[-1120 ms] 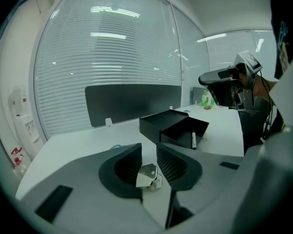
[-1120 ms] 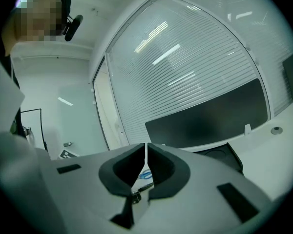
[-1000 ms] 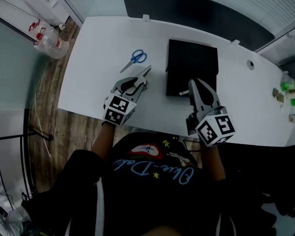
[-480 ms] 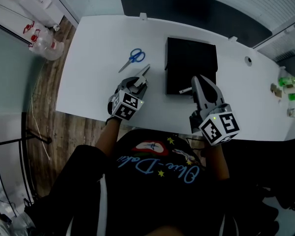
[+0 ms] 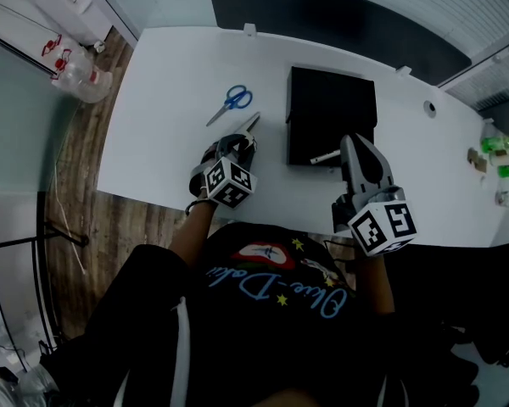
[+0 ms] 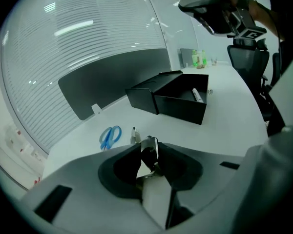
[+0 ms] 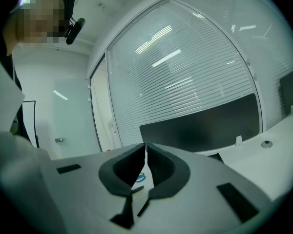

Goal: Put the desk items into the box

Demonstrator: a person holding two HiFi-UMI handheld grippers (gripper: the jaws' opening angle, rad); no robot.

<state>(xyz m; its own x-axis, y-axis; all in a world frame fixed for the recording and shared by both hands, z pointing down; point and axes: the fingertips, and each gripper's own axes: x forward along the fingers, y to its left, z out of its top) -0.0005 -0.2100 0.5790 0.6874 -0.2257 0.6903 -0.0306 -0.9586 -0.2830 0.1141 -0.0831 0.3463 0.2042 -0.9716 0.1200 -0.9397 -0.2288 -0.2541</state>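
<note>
Over the desk (image 5: 165, 100), left gripper (image 5: 237, 146) lower now, jaws just closed onto a metal item (image 6: 150, 151).

The only lettering is on the person's dark shirt (image 5: 271, 288): a line of light-blue cursive script across the chest, with small yellow stars and a red and white emblem just above it. In the head view it stands upside down and cannot be read with certainty. The cubes on the left gripper (image 5: 240, 142) and the right gripper (image 5: 354, 142) carry square black-and-white pattern markers, no letters or numbers. Red marks on the clear bottles (image 5: 81, 79) beyond the counter's far left corner are too small to read.
</note>
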